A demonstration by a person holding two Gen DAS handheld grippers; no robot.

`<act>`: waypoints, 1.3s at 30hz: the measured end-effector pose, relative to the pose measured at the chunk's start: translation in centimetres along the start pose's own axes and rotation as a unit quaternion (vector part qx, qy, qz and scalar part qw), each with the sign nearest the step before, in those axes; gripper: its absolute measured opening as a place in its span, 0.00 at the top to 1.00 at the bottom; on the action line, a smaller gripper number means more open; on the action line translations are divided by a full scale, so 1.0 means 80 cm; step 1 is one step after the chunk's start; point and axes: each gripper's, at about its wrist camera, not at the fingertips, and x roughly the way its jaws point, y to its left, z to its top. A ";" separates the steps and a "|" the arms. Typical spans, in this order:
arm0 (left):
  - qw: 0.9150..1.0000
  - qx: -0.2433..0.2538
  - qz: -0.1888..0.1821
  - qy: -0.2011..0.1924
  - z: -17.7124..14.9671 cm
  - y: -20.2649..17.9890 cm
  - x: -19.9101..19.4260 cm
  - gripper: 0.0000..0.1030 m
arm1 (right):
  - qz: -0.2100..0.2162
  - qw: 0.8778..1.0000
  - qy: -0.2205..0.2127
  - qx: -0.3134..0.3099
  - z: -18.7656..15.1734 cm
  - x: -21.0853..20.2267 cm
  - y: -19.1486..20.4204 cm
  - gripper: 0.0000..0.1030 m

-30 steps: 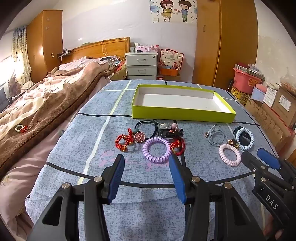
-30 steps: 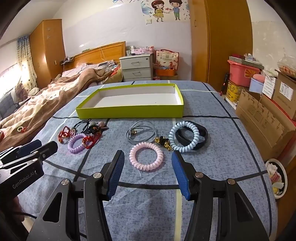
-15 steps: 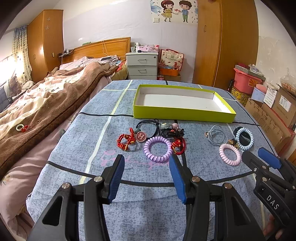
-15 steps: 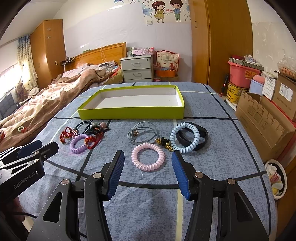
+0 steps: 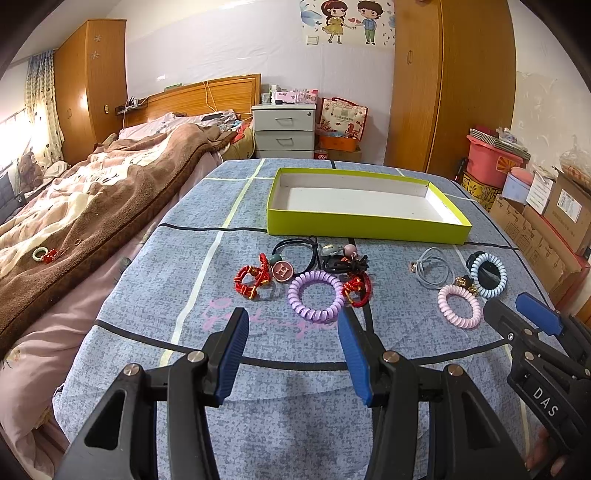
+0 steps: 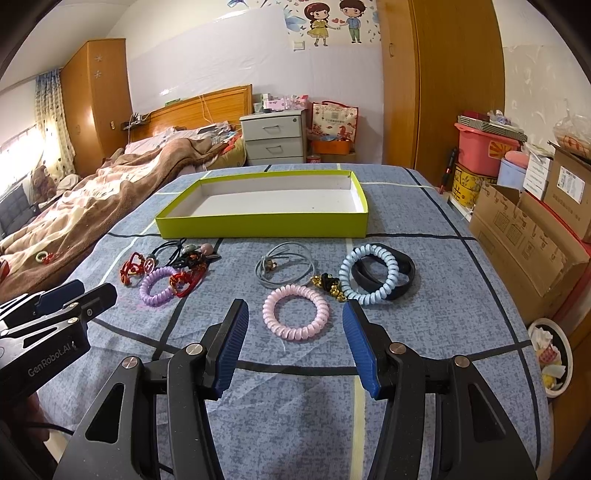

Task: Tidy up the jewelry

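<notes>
Bright room, sharp pictures, bent edges

Sun pours in past the curtain (image 5: pixel 44 107), washing it out. The wall (image 6: pixel 236 55) shines a little. Corners go black and round.

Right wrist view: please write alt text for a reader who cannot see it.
The open right gripper hovers over a blue cloth, its jaws framing a pink coil hair tie. Beyond lie a light blue coil tie, a purple coil tie and an empty green tray; the left gripper is at the left.

Bedroom: white wall (image 5: pixel 229 48) with cartoon sticker (image 5: pixel 347 22); wooden wardrobes (image 5: pixel 454 81); bed (image 5: pixel 110 192) with wooden headboard (image 5: pixel 207 98); grey nightstand (image 5: pixel 284 129); curtained window (image 5: pixel 40 107) at left.
</notes>
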 end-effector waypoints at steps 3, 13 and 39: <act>1.000 0.000 0.000 0.000 0.000 0.000 0.000 0.49 | 0.000 1.000 -0.001 0.001 0.000 -0.001 0.000 0.48; 1.000 0.001 0.001 0.000 -0.001 0.001 -0.001 0.49 | 0.000 1.000 0.001 -0.001 0.001 -0.002 0.002 0.48; 1.000 0.001 0.003 0.000 -0.001 -0.004 -0.001 0.49 | 0.000 1.000 0.001 -0.001 0.002 -0.003 0.003 0.48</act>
